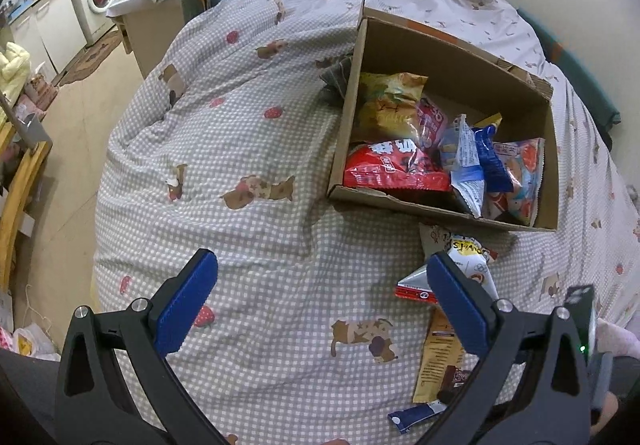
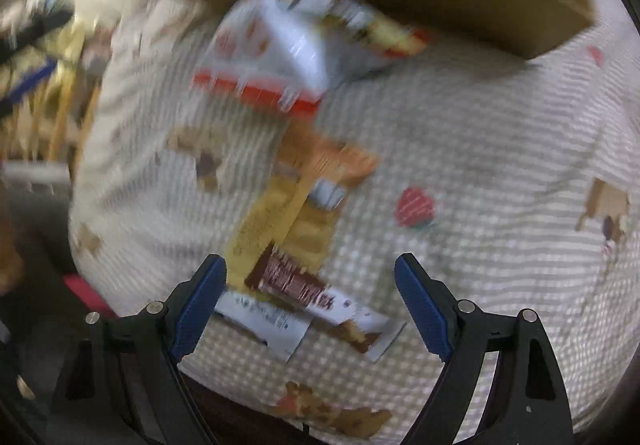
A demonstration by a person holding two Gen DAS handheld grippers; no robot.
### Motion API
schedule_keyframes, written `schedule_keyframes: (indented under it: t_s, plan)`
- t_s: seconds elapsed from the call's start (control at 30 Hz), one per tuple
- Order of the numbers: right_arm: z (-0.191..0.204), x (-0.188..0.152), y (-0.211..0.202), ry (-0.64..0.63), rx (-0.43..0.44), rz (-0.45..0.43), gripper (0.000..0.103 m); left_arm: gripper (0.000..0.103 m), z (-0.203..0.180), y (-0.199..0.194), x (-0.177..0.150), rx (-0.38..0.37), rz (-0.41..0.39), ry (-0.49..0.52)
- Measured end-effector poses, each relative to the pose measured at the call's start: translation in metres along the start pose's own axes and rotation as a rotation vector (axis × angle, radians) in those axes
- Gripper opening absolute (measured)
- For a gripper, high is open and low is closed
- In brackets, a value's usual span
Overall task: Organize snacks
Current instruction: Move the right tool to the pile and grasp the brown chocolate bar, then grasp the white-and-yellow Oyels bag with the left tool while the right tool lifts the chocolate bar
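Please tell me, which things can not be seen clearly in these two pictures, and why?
- Right wrist view: motion blur smears the print on the brown wrapper and the white packet.
- Left wrist view: the left gripper finger covers part of the yellow packet.
- Left wrist view: the box wall hides a dark packet.

We see our right claw (image 2: pixel 310 301) held wide open above the checked bedcover (image 2: pixel 460 149), nothing gripped between its blue pads (image 2: pixel 420 305). The picture is smeared. Near the claw lie a brown chocolate bar wrapper (image 2: pixel 288 281) and a white packet (image 2: pixel 264 321), overlapping. Farther off lies a yellow-orange packet (image 2: pixel 304 205), then a white and red bag (image 2: pixel 288 49) just beside the cardboard box (image 2: pixel 440 1).
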State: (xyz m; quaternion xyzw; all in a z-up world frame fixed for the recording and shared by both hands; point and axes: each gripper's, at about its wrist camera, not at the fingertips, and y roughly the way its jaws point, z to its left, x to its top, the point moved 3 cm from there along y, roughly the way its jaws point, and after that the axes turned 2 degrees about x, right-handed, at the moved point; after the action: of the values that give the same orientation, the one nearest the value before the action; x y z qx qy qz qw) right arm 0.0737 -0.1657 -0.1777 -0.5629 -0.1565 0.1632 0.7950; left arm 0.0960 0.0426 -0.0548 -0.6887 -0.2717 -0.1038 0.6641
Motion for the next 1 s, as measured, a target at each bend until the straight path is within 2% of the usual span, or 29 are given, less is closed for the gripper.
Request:
schedule_keyframes:
  t_s: [0.03, 0.07, 0.13, 0.2, 0.23, 0.27, 0.4, 0.5, 0.6, 0.73, 0.77, 0.87, 1.0]
  plan:
    - [0.001, -0.004, 0.005, -0.029, -0.036, 0.023, 0.082, 0.103, 0.000, 0.000, 0.000, -0.003, 0.000, -0.001]
    - [0.002, -0.006, 0.007, -0.044, -0.064, 0.031, 0.073, 0.103, 0.000, 0.000, 0.000, -0.005, 0.001, -0.002]
    - [0.001, -0.008, 0.005, -0.049, -0.081, 0.024, 0.062, 0.103, 0.001, 0.001, 0.000, -0.007, 0.003, -0.004]
    - [0.000, -0.008, 0.000, -0.042, -0.077, 0.007, 0.035, 0.103, 0.001, 0.002, -0.001, -0.008, 0.011, -0.005]
    - [-0.002, -0.009, -0.005, -0.040, -0.073, -0.007, 0.029, 0.103, 0.000, 0.004, -0.002, -0.010, 0.018, -0.003]
    - [-0.003, -0.010, -0.009, -0.044, -0.070, -0.019, 0.017, 0.103, 0.000, 0.005, -0.003, -0.011, 0.023, 0.000]
    - [-0.004, -0.011, -0.030, -0.040, -0.027, -0.080, 0.017, 0.103, -0.008, 0.011, -0.009, -0.012, 0.057, 0.032]
    - [-0.010, -0.011, -0.049, 0.018, 0.011, -0.157, 0.017, 0.103, -0.017, 0.014, -0.016, -0.026, 0.076, 0.060]
    - [-0.028, -0.009, -0.070, 0.120, 0.057, -0.243, 0.017, 0.103, -0.033, 0.019, -0.022, -0.078, 0.124, 0.111]
    - [-0.047, -0.011, -0.093, 0.225, 0.077, -0.341, 0.017, 0.103, -0.066, 0.031, -0.026, -0.168, 0.233, 0.169]
    - [-0.051, -0.002, -0.095, 0.242, 0.084, -0.358, 0.017, 0.103, -0.075, 0.036, -0.025, -0.168, 0.252, 0.177]
    - [-0.069, -0.001, -0.107, 0.306, 0.098, -0.408, 0.017, 0.103, -0.097, 0.047, -0.014, -0.163, 0.251, 0.180]
    - [-0.084, -0.002, -0.113, 0.363, 0.113, -0.426, 0.017, 0.103, -0.121, 0.070, -0.008, -0.130, 0.263, 0.191]
